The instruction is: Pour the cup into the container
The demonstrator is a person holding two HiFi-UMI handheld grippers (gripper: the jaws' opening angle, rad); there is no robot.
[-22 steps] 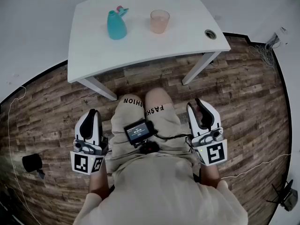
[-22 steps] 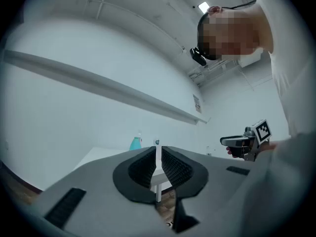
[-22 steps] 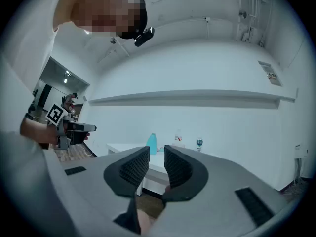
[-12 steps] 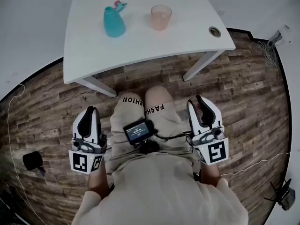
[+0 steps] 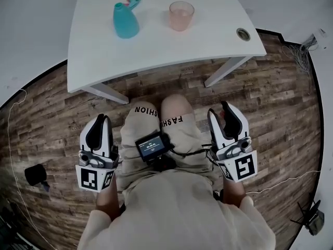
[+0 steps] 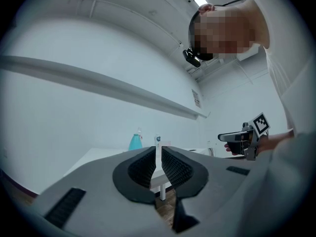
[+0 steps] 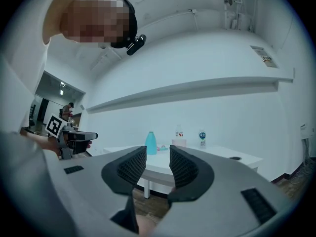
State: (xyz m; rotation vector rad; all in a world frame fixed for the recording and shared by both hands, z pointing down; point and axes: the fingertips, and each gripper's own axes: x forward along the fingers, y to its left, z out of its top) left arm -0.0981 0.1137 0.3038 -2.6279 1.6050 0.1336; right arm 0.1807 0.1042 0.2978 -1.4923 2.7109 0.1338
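Head view: the white rectangular table (image 5: 156, 51) occupies the upper part of the frame, above the wood-plank floor (image 5: 276, 113). The translucent pink cup (image 5: 181, 15) stands upright near the top centre of the tabletop. The teal bottle-shaped container with a pink spout cap (image 5: 126, 21) stands upright to the left of the cup, near it but not touching. A round cable port (image 5: 243, 34) sits near the table's right corner. Both tools are held low in the frame, well apart from the table, one on each side of the person's beige shorts (image 5: 156, 124). The left gripper (image 5: 100, 125) has its jaws pressed together with only a thin slit between the ribbed pads; nothing is between them. The right gripper (image 5: 227, 120) is likewise closed, with a narrow gap between the pads and nothing in it. A small black device with a lit screen (image 5: 151, 147) rests at the person's lap. Right gripper view: a white bottle with a blue label (image 7: 202, 138) stands on the table, to the right of the cup.
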